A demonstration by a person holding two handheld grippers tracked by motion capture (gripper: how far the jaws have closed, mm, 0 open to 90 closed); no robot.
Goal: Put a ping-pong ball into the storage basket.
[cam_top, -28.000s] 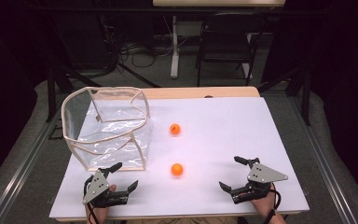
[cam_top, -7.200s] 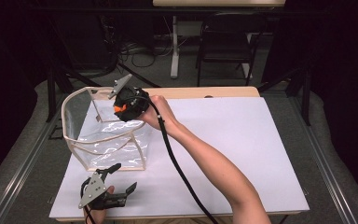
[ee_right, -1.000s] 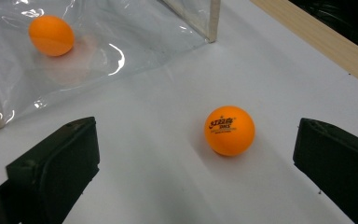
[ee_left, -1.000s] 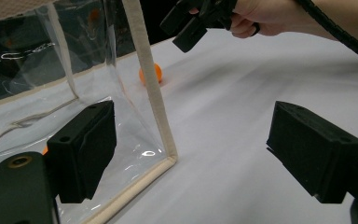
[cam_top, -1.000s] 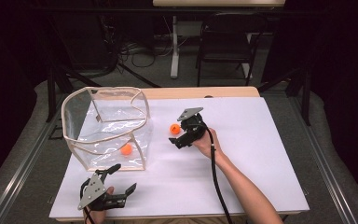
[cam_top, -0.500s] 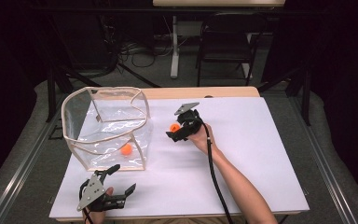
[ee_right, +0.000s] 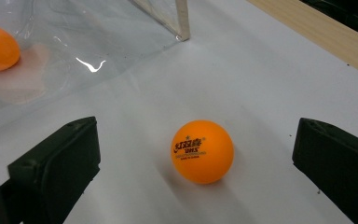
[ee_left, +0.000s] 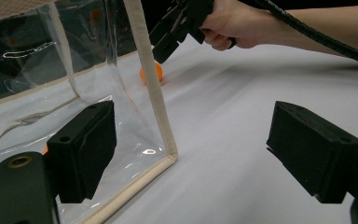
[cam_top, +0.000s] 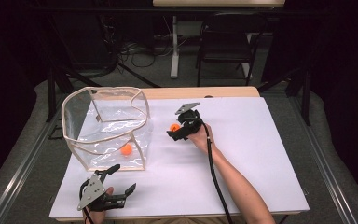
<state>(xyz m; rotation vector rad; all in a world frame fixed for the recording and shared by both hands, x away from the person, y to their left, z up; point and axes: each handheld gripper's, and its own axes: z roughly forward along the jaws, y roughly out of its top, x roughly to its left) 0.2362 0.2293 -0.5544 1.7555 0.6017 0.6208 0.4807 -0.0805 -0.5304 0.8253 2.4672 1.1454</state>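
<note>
**Right claw spread around ball beside clear bin**

The right claw [cam_top: 177,131] stands wide open astride one orange ball [ee_right: 202,151] on the white worktop [cam_top: 261,154], free room either side. A second ball [cam_top: 127,149] lies inside the clear bin [cam_top: 105,140], blurred through plastic. The left claw [cam_top: 116,179], open and empty, rests near the worktop's front edge.

left gripper [cam_top: 114,184]: jaws wide apart, low | right gripper [cam_top: 179,126]: jaws wide apart, forearm outstretched
</note>
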